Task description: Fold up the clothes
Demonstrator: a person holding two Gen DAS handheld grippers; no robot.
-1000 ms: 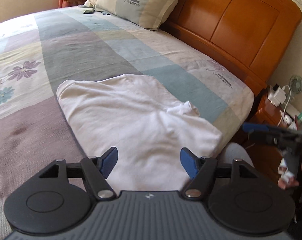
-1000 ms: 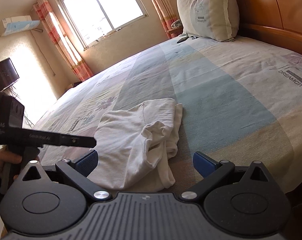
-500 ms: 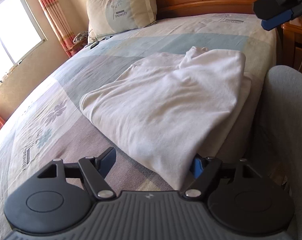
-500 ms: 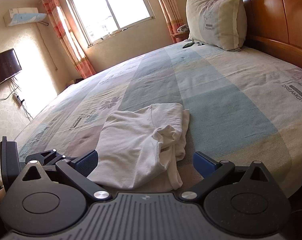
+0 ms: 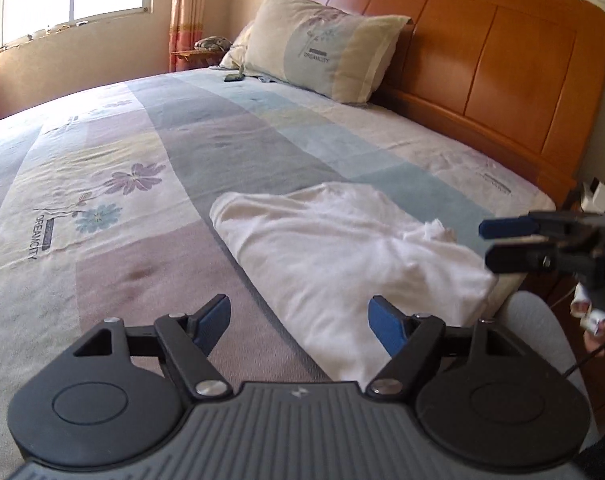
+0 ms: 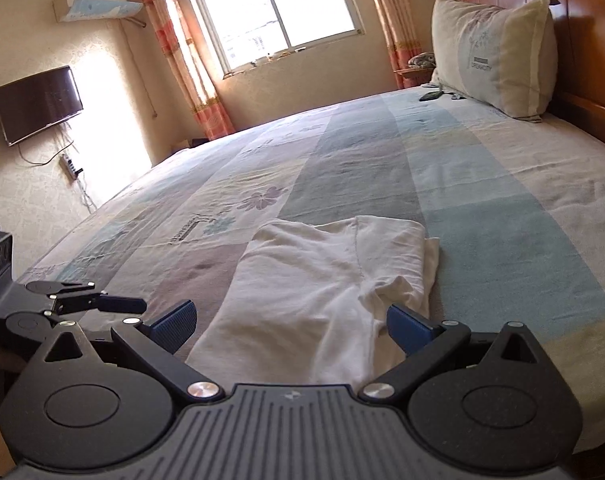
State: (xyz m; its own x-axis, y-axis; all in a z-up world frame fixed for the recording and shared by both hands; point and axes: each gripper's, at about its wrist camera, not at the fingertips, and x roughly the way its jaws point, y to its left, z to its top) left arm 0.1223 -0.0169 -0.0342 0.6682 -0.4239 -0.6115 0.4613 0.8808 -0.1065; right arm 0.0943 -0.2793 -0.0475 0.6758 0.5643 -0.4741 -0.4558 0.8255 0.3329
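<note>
One white garment is lying folded near the bed edge, one bunched sleeve sticking out on the headboard side. Two tongs are hovering over its near edge: left tongs are standing wide apart, gripping nothing; right tongs are likewise spread wide and empty. One pillow is leaning on one wooden headboard.
</note>
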